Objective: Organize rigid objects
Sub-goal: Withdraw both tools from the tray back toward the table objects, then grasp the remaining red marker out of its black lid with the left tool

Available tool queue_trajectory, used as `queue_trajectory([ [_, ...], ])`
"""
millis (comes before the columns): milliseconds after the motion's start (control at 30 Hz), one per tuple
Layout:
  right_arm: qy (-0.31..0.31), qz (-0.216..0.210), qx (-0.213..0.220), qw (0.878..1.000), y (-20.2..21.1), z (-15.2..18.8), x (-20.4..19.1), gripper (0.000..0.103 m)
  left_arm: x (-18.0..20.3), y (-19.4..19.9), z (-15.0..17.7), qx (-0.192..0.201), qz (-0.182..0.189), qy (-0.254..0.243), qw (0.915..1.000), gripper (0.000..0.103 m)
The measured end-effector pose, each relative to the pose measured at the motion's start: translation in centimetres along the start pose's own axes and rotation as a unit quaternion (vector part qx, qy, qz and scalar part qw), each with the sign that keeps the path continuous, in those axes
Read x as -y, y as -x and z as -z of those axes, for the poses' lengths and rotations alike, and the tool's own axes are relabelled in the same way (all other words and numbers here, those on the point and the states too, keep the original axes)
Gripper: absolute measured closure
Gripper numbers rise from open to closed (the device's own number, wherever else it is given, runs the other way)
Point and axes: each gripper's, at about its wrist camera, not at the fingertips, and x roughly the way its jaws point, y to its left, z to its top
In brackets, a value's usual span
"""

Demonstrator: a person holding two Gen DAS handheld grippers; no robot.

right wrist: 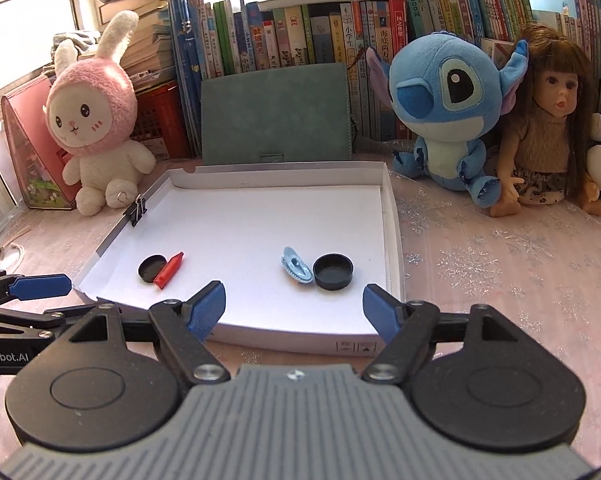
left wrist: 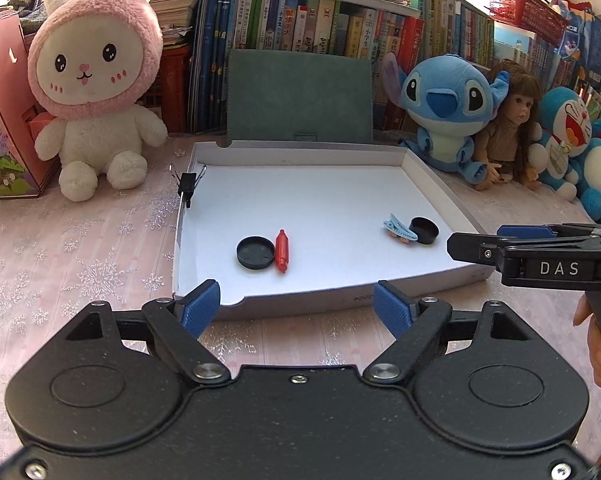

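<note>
A shallow white box lies on the pink snowflake tablecloth. Inside at the left, a flat black lid touches a red crayon-like stick. Toward the right, a light blue hair clip rests against a black round cap. A black binder clip grips the box's left wall. My left gripper hovers open at the box's near edge, empty. My right gripper is open and empty too, near the front right corner.
Behind the box a green felt pouch leans on a row of books. A pink-hooded bunny plush sits back left beside a red house-shaped box. A blue plush, a doll and more blue plushes line the back right.
</note>
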Motion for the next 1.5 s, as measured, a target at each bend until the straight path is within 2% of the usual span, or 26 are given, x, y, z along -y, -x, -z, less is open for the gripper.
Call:
queue_trajectory([
  [433,0.040,-0.020,0.054,0.998,5.6,5.3,-0.9,0.011,2.5,5.8,6.2,0.038,0.010,-0.016,0.9991,0.018],
  [600,0.060,-0.019,0.067,0.996,7.1,7.4,-1.3,0.009,2.5,7.1,8.5,0.038,0.014,-0.003,0.9992,0.018],
  [833,0.088,-0.017,0.076,0.993,8.7,10.5,-2.0,0.006,2.2,9.2,11.4,0.059,-0.005,-0.004,0.9982,0.018],
  [1100,0.112,0.009,0.086,0.990,9.5,13.6,-2.3,0.003,1.6,10.4,14.6,0.056,-0.042,-0.017,0.9974,0.019],
  [1167,0.109,0.016,0.088,0.990,9.4,14.2,-2.2,0.003,1.2,10.6,15.3,0.053,-0.049,-0.011,0.9973,0.026],
  [1267,0.099,0.028,0.092,0.990,9.3,14.9,-2.0,0.002,0.4,10.8,16.0,0.045,-0.052,0.009,0.9976,0.045],
  [1300,0.095,0.029,0.092,0.991,9.3,15.2,-1.9,0.003,0.2,10.9,16.2,0.043,-0.051,0.012,0.9977,0.059],
  [1333,0.091,0.028,0.090,0.991,9.3,15.3,-1.8,0.003,0.1,11.0,16.3,0.040,-0.050,0.014,0.9978,0.067],
  [1433,0.074,0.023,0.083,0.994,9.2,15.6,-1.4,0.011,0.0,11.5,16.4,0.040,-0.051,0.011,0.9978,0.080],
  [1500,0.070,0.024,0.083,0.994,9.3,15.7,-1.3,0.015,0.2,11.6,16.4,0.042,-0.054,0.002,0.9977,0.080],
])
